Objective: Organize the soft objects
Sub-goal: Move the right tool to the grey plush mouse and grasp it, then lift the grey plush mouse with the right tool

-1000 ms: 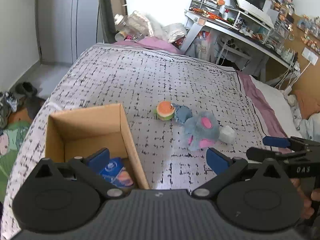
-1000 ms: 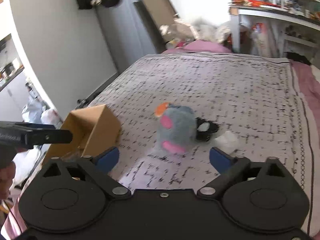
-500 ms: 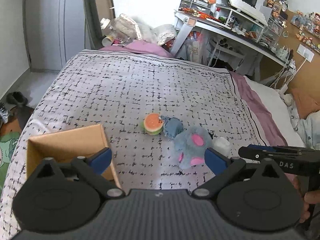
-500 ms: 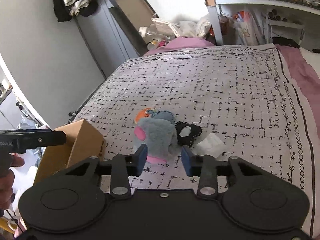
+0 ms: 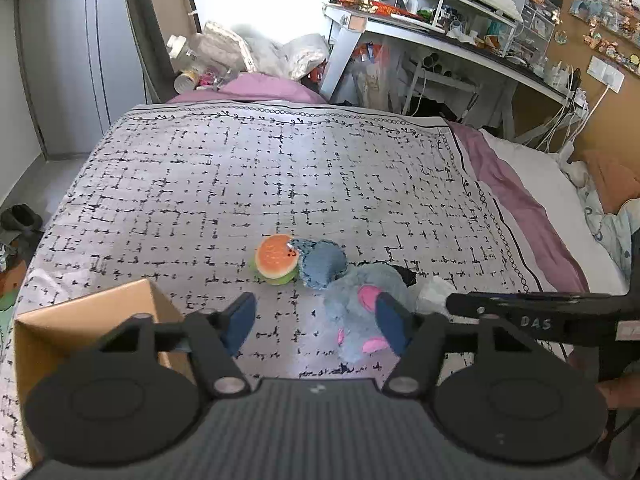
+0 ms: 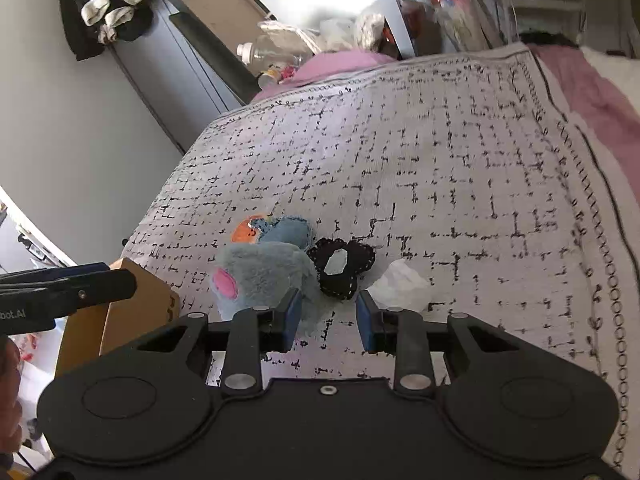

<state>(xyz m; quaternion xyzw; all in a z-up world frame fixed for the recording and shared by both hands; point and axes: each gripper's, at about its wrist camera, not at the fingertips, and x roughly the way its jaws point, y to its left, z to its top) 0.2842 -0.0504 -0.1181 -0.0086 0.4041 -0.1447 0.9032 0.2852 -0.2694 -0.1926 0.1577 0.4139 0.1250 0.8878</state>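
Left gripper [image 5: 316,322] fingers closing, right gripper [image 6: 327,316] narrow, empty

1. The cardboard box [image 5: 92,316] is half lost behind the left hand-held gripper [image 5: 316,322]; its inside can't be seen.
2. In the right wrist view, the orange burger toy [image 6: 244,230] peeks out as a sliver behind the grey plush [image 6: 260,276].
3. The black crocheted piece [image 5: 404,274] is barely a corner in the left wrist view.
4. Far desk [image 5: 460,36] clutter is too small to name.
5. A hand [image 6: 8,376] is cut off at the left edge.
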